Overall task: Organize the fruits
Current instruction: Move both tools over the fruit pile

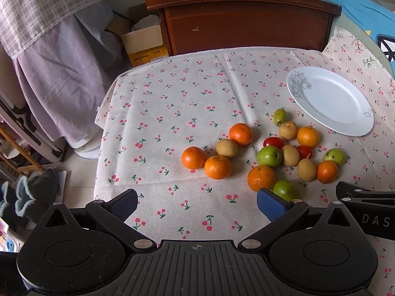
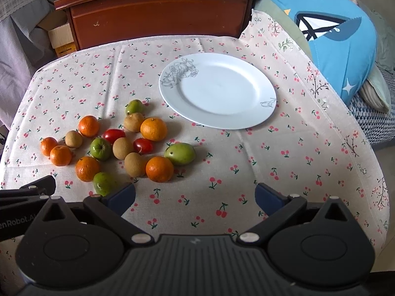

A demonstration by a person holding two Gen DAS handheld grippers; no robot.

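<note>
Fruits (image 2: 118, 148) lie loose on the cherry-print tablecloth (image 2: 271, 172): oranges, green ones, brown ones and two red ones, clustered left of the white plate (image 2: 259, 113), which sits farther back with nothing on it. The right gripper (image 2: 195, 197) hovers at the near edge, jaws spread wide, holding nothing. The left gripper (image 1: 197, 203) alongside is equally wide apart and empty-handed.
</note>
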